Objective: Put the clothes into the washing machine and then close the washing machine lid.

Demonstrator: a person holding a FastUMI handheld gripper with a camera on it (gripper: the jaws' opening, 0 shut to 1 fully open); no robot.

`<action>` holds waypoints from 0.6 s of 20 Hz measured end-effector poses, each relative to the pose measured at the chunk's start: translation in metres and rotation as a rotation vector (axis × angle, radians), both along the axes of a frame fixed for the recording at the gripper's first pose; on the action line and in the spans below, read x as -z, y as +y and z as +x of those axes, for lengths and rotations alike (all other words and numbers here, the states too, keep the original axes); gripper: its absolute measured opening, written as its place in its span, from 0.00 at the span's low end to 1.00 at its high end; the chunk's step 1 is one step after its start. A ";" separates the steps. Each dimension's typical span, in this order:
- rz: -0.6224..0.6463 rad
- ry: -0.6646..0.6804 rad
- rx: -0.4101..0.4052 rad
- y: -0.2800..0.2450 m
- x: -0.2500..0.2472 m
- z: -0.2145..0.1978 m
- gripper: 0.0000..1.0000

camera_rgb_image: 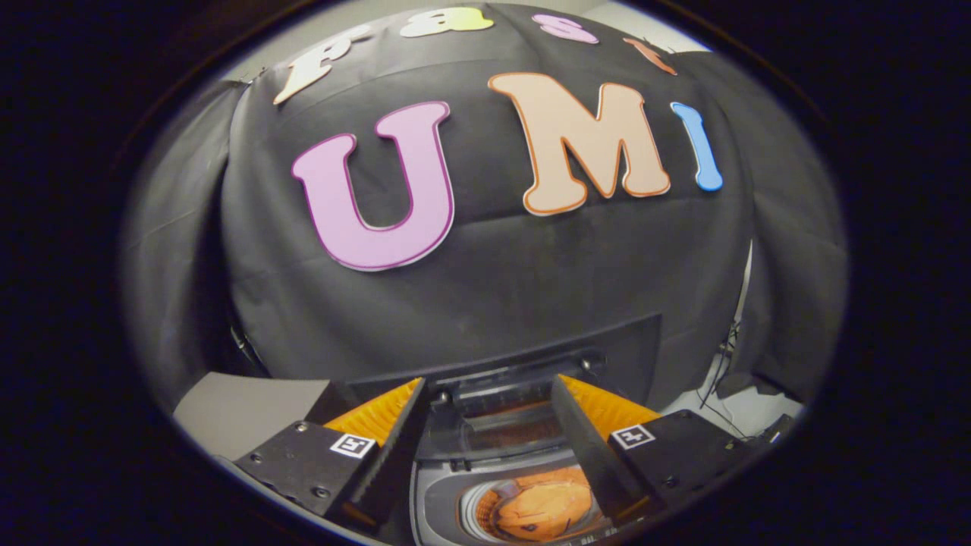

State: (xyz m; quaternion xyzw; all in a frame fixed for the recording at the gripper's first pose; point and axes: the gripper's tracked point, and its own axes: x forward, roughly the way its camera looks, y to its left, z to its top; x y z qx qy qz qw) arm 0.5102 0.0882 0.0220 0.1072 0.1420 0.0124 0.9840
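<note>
I look down past my gripper (489, 381) at a small top-loading washing machine (438, 502). Its fingers stand wide apart with nothing between them. Orange clothes (540, 509) lie inside the round drum, below and between the fingers, closer to the right one. The machine's lid (502, 426) is raised and folded up at the back of the opening, just beyond the fingertips. A dark back panel (622, 345) of the machine rises behind the lid.
The black cloth wall hangs close behind the machine. To the left of the machine lies a pale grey surface (243, 406). Loose black cables (721, 379) hang down to a light floor on the right.
</note>
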 end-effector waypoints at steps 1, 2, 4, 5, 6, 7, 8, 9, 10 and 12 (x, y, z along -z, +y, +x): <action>-0.008 -0.029 0.011 -0.003 -0.008 0.012 0.97; -0.018 -0.057 0.027 -0.007 -0.011 0.021 0.97; -0.035 -0.090 0.053 -0.012 -0.014 0.042 0.97; -0.038 -0.097 0.060 -0.012 -0.011 0.052 0.97; -0.050 -0.090 0.066 -0.012 -0.005 0.061 0.97; -0.062 -0.076 0.074 -0.012 0.003 0.069 0.97; -0.058 -0.063 0.071 -0.009 0.010 0.076 0.97; -0.050 -0.069 0.078 -0.007 0.011 0.082 0.97; -0.049 -0.079 0.081 -0.005 0.013 0.087 0.97; -0.069 -0.088 0.088 -0.002 0.015 0.096 0.97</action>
